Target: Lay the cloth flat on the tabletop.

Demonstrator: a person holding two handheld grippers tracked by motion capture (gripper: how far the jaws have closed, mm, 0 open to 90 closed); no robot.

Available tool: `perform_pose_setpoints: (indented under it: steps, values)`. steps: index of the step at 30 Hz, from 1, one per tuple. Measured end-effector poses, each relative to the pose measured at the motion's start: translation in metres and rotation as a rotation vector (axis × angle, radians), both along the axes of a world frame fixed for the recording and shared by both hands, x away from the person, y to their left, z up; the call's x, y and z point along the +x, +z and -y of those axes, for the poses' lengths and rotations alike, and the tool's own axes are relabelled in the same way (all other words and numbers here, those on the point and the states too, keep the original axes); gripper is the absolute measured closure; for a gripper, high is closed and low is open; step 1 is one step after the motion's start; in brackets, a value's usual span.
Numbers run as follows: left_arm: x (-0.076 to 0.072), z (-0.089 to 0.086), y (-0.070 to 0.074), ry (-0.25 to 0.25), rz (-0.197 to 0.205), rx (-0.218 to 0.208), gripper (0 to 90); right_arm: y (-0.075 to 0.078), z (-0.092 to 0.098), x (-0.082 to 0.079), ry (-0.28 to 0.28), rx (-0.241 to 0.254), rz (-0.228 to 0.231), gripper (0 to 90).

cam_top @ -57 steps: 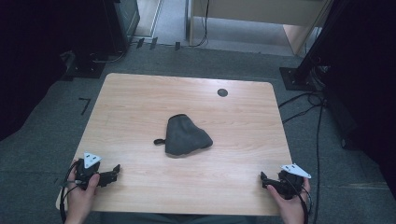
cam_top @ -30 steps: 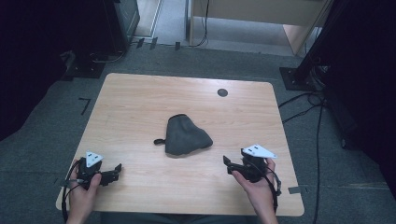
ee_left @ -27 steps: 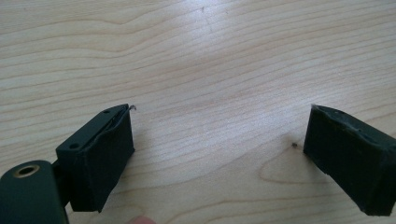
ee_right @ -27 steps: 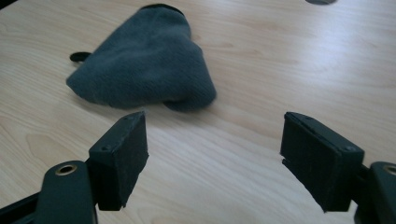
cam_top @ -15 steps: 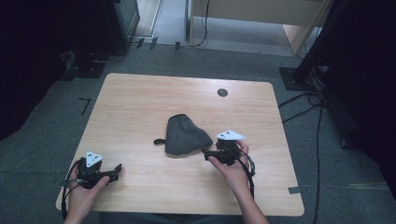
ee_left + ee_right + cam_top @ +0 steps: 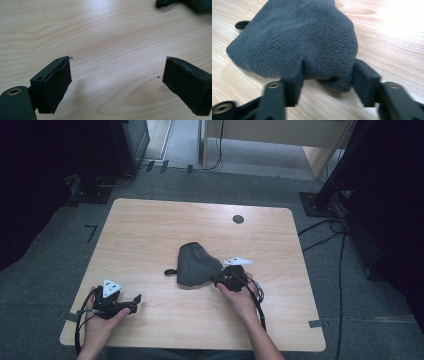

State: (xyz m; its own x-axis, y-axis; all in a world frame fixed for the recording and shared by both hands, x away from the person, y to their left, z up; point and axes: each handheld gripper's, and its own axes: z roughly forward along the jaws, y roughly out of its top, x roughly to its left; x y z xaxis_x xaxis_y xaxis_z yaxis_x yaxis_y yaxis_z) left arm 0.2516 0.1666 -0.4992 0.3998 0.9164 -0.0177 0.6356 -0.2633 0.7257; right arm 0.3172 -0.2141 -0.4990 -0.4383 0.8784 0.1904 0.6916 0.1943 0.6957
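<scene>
High view: the grey cloth (image 6: 195, 266) lies bunched up in the middle of the tabletop (image 6: 150, 227). The right gripper (image 6: 223, 279) has its tip at the cloth's near right edge, w/ the person's hand behind it. The left gripper (image 6: 131, 302) sits well apart from the cloth, near the front left corner, and is not on anything. A small black loop (image 6: 170, 272) sticks out of the cloth on the side away from the right fingers.

Left gripper view: the two fingers (image 6: 56, 83) stand wide apart w/ nothing but bare wood between them. They are let go, holding nothing. A dark bit of cloth (image 6: 197, 4) peeks in far ahead of them.

Right gripper view: a fluffy fold of the cloth (image 6: 307, 40) sits right between the fingers (image 6: 293, 75). The jaws have just been closing in on it, and the pads look like they touch the fold on both sides, so it's prob. grabbed, though maybe not tight yet.

How far: just the start. The reach is done, the grab is about done. The cloth is not lifted, spread or folded yet; the left gripper has no part in it so far.
</scene>
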Motion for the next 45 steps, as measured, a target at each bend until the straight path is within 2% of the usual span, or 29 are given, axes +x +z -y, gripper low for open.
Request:
perform_pose_setpoints:
  steps: [2,5,12,14,16,17,21,22,23,24,26,27,29,30,32,33,34,35,36,37,38,41,43,44,45]
  values:
    - [0.002,0.007,0.004,-0.016,0.006,-0.008,8.5,0.001,0.000,-0.003,-0.002,-0.002,0.010,62.2]
    - [0.005,0.019,0.008,-0.041,0.015,-0.015,8.5,0.003,0.004,-0.008,0.019,0.022,0.021,72.6]
    - [0.013,0.041,0.013,-0.075,0.028,-0.034,8.5,0.009,0.006,-0.022,0.056,0.074,0.069,77.6]
    - [0.015,0.049,0.015,-0.092,0.028,-0.036,8.5,0.013,0.007,-0.032,0.073,0.085,0.092,78.2]
    - [0.017,0.062,0.017,-0.123,0.028,-0.044,8.5,0.016,0.009,-0.038,0.078,0.104,0.095,78.5]
    - [0.017,0.062,0.017,-0.123,0.028,-0.044,8.6,0.019,0.010,-0.041,0.079,0.110,0.099,78.6]
    - [0.019,0.090,0.019,-0.235,0.022,-0.072,8.6,0.030,0.011,-0.050,0.100,0.124,0.126,78.9]
    - [0.019,0.090,0.019,-0.235,0.022,-0.072,8.6,0.030,0.011,-0.050,0.100,0.124,0.126,78.9]
    - [0.017,0.101,0.017,-0.291,0.017,-0.081,8.9,0.035,0.010,-0.053,0.110,0.123,0.141,79.2]
    - [0.017,0.101,0.017,-0.291,0.017,-0.081,8.9,0.037,0.009,-0.055,0.113,0.124,0.148,79.4]
    - [0.013,0.111,0.014,-0.351,0.009,-0.064,8.9,0.042,0.008,-0.059,0.123,0.125,0.159,79.8]
    - [0.009,0.120,0.011,-0.391,0.020,-0.038,8.9,0.044,0.007,-0.061,0.129,0.131,0.167,80.0]
    - [0.007,0.128,0.008,-0.390,0.032,-0.009,9.7,0.048,0.006,-0.063,0.135,0.146,0.176,80.5]
    - [0.006,0.131,0.007,-0.394,0.037,-0.001,14.6,0.050,0.005,-0.066,0.141,0.158,0.180,80.9]
    - [0.006,0.133,0.005,-0.403,0.033,0.005,15.5,0.052,0.004,-0.067,0.148,0.157,0.194,81.5]
    - [0.005,0.137,0.000,-0.424,0.022,0.021,25.0,0.052,0.002,-0.069,0.164,0.138,0.207,83.1]
    - [0.005,0.137,0.000,-0.424,0.022,0.021,33.4,0.051,0.000,-0.070,0.168,0.123,0.215,84.5]
    - [0.004,0.140,-0.003,-0.416,0.029,0.046,33.4,0.051,0.000,-0.070,0.168,0.123,0.215,84.5]
    - [0.003,0.141,-0.005,-0.405,0.039,0.064,40.7,0.049,0.000,-0.069,0.171,0.125,0.206,84.6]
    - [0.003,0.141,-0.007,-0.406,0.043,0.068,40.7,0.049,0.000,-0.069,0.171,0.125,0.206,84.6]
    - [0.005,0.140,-0.007,-0.390,0.052,0.063,50.5,0.047,0.002,-0.067,0.165,0.121,0.204,84.6]
    - [0.007,0.134,-0.003,-0.378,0.054,0.010,73.3,0.043,0.004,-0.065,0.156,0.122,0.193,84.7]
    - [0.005,0.130,0.002,-0.390,0.059,-0.028,78.8,0.044,0.005,-0.066,0.157,0.128,0.200,84.9]
    - [0.005,0.130,0.002,-0.390,0.059,-0.028,79.8,0.044,0.005,-0.066,0.157,0.128,0.200,84.9]
    - [0.003,0.129,0.008,-0.403,0.067,-0.043,80.4,0.051,0.006,-0.070,0.159,0.137,0.226,84.9]
